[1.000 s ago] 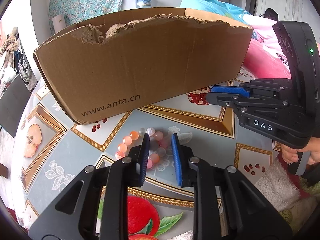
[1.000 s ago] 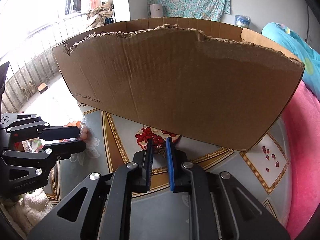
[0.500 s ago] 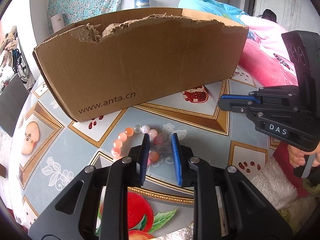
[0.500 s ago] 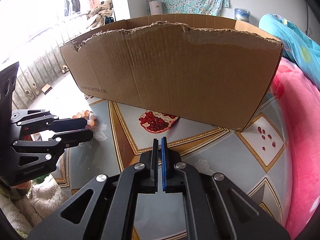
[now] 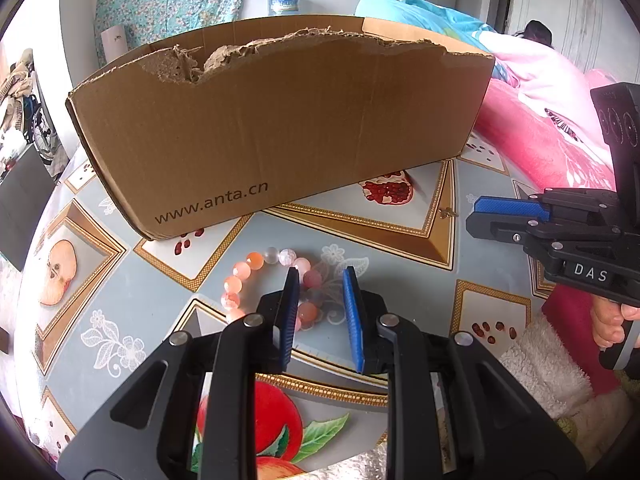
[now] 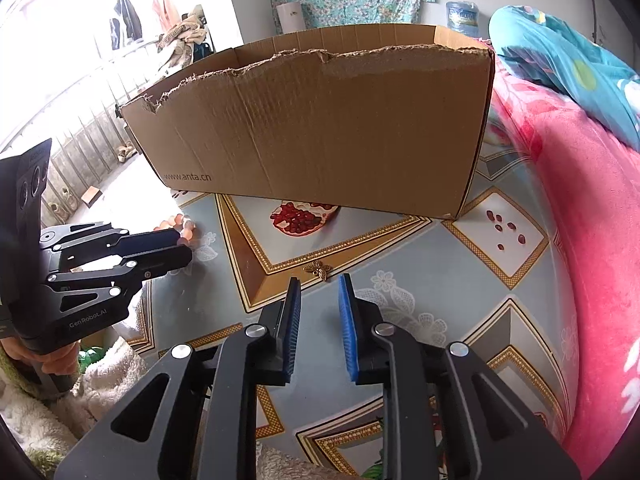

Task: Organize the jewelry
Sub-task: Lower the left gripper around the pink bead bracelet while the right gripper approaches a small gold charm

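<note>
A bracelet of pink and orange beads (image 5: 256, 280) lies on the table in front of the torn cardboard box (image 5: 280, 140). My left gripper (image 5: 320, 284) hovers over the bracelet's right side, open, with a couple of beads in the gap and the pads not pressing them. A small bronze butterfly-shaped piece (image 6: 319, 270) lies on the table just beyond my right gripper (image 6: 318, 284). Its jaws are opening and nothing is between them. The left wrist view shows the same piece (image 5: 447, 212) beside the right gripper (image 5: 474, 216). The left gripper (image 6: 184, 248) also shows in the right wrist view.
The box (image 6: 320, 140) stands across the back of the fruit-patterned table (image 6: 420, 256), its inside hidden. A pink blanket (image 6: 580, 220) borders the table on the right. A white fluffy towel (image 5: 540, 368) lies at the near edge, where a hand (image 5: 608, 320) holds the right gripper's handle.
The right gripper drew back from the box, closed fully, then opened. The butterfly piece now lies just past its tips. The left gripper and bracelet have stayed put.
</note>
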`<control>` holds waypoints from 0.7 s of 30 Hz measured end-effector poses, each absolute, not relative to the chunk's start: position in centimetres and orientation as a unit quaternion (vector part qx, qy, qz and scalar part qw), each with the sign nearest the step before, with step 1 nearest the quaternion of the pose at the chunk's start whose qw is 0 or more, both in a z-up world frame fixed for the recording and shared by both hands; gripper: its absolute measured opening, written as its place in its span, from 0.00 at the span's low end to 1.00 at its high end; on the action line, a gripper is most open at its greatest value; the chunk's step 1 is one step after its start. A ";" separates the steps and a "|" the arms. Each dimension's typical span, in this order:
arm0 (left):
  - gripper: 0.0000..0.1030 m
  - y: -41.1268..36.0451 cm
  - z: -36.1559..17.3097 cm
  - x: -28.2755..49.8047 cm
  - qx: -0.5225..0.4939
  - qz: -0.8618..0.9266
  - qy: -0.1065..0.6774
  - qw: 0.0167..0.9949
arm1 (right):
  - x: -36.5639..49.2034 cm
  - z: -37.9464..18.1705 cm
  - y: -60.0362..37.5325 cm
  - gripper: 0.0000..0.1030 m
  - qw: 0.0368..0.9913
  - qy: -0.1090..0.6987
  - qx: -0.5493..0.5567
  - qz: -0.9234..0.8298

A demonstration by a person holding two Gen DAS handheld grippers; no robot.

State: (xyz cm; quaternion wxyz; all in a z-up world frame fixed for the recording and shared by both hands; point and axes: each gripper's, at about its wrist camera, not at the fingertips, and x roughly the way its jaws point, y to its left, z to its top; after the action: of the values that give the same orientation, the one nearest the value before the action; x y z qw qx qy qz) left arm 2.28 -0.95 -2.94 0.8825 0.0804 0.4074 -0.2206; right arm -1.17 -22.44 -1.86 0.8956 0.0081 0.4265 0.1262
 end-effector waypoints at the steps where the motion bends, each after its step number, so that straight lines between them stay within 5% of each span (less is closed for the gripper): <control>1: 0.20 -0.9 -2.9 2.3 0.080 -0.221 0.408 0.882 | -1.2 -1.9 -22.4 0.19 0.895 0.427 0.009 0.127; 21: 0.20 -1.0 -2.9 2.3 0.074 -0.221 0.408 0.883 | 0.5 -2.6 -20.2 0.19 0.908 0.400 -0.040 0.115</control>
State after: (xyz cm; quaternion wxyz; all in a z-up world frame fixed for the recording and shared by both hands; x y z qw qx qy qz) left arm 2.34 -1.01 -2.89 0.8826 0.0744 0.4084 -0.2208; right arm 0.51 -20.18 -2.61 0.9083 -0.0404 0.4004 0.1146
